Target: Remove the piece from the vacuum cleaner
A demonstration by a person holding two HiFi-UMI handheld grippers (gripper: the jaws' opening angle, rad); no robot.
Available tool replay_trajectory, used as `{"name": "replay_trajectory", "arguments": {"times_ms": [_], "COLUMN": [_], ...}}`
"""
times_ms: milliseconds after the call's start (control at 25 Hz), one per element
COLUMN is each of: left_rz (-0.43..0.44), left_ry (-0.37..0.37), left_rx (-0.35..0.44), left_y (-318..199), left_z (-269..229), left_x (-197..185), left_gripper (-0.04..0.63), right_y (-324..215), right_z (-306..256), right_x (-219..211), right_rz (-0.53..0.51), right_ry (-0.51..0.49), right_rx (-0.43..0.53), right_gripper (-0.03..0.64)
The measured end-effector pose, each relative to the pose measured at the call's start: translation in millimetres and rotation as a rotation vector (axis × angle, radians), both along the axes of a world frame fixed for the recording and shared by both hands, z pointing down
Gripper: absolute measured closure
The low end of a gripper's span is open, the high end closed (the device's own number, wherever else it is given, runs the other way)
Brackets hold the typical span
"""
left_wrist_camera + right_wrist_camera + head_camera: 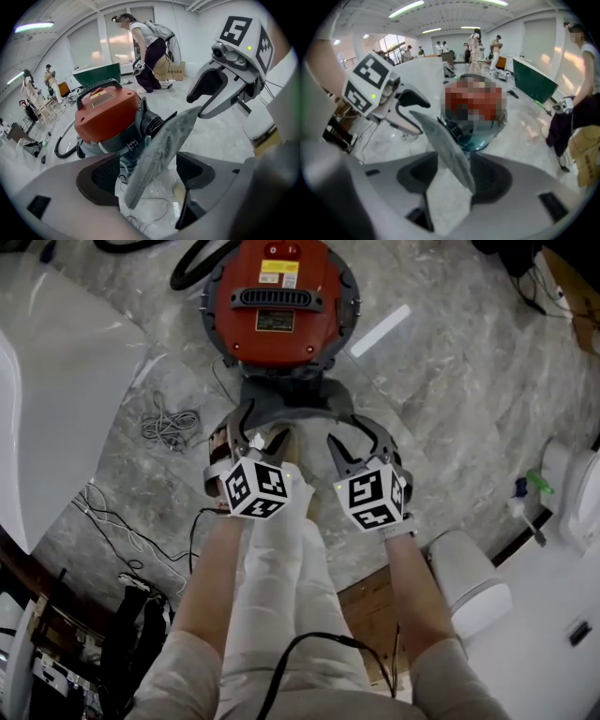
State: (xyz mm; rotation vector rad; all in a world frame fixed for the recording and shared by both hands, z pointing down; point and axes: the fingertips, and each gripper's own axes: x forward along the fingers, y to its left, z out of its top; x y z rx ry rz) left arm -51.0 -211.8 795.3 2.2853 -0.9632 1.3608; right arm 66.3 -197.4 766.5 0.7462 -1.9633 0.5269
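A red canister vacuum cleaner (pixel 281 301) stands on the marble floor ahead of me. A flat, dusty grey filter piece (pixel 286 409) sticks out from its near side, above my white trouser leg. My left gripper (pixel 260 432) and right gripper (pixel 361 442) hang side by side over it, both pointing steeply down. In the left gripper view the piece (pixel 164 145) stands tilted between the open jaws of the left gripper (pixel 147 176), with a gap on each side. In the right gripper view the piece (pixel 440 140) rises edge-on between the open jaws of the right gripper (pixel 452 180).
A black hose (pixel 192 263) curls at the vacuum's left. A grey cable bundle (pixel 169 423) lies on the floor beside a large white panel (pixel 56 381). A white container (pixel 469 582) and a spray bottle (pixel 525 498) sit to the right. People (pixel 147 51) stand further off.
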Motion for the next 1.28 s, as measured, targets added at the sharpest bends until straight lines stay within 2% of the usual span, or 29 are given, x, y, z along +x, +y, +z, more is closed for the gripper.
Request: {"name": "replay_trajectory", "arguments": {"times_ms": [240,520,640,760,800,880,920,1040,1280], "left_rz": [0.087,0.139,0.158,0.167,0.17,0.176,0.18,0.189,0.194], "left_ry": [-0.083,-0.119,-0.134,-0.152,-0.156,-0.157,-0.159,-0.157,-0.143], "left_rx": [-0.021,-0.044,-0.027,0.002,0.009,0.017,0.021,0.021,0.012], "left_y": [-1,-2,-2,-3,-3,-1,0,1,2], "left_z": [23,36,37,36,36,35,34,33,31], "left_x": [-2,-1,1,2,3,4,4,4,3], "left_gripper": [0.219,0.224,0.277,0.399,0.44,0.507,0.532,0.56,0.561], "right_y": [-5,-8,-6,-8,-9,-11,-11,-10,-3], "right_z": [28,54,58,59,59,57,56,54,48], "right_x": [8,15,10,4,3,2,1,1,-2], "right_rz": [-0.047,-0.147,-0.202,-0.242,-0.252,-0.258,-0.255,-0.248,-0.258], "right_ry": [0.099,0.206,0.228,0.247,0.257,0.274,0.277,0.278,0.29], "right_rx": [-0.027,-0.028,-0.021,0.003,0.017,0.041,0.044,0.046,0.06], "right_gripper": [0.41,0.41,0.41,0.415,0.436,0.539,0.55,0.579,0.589]}}
